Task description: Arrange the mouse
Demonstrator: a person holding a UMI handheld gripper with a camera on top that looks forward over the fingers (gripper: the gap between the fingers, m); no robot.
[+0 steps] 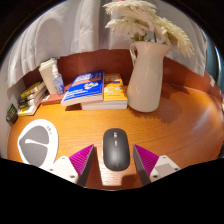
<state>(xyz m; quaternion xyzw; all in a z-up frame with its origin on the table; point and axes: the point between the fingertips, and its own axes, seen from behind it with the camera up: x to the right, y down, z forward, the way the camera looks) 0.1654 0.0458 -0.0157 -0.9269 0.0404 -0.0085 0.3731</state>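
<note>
A black computer mouse [115,148] lies on the wooden desk [185,125], pointing away from me. My gripper [114,162] is open, with the mouse standing between its two fingers. The left pad [80,159] and the right pad [147,158] each show a narrow gap to the mouse's sides. The mouse rests on the desk. A grey mouse mat [38,142] with a white edge lies to the left of the left finger, apart from the mouse.
A white vase [148,75] with dried plants stands beyond the mouse, slightly right. Two books [85,88] [114,92] lie flat beside it. More books [33,97] and a white box [52,75] sit at the far left.
</note>
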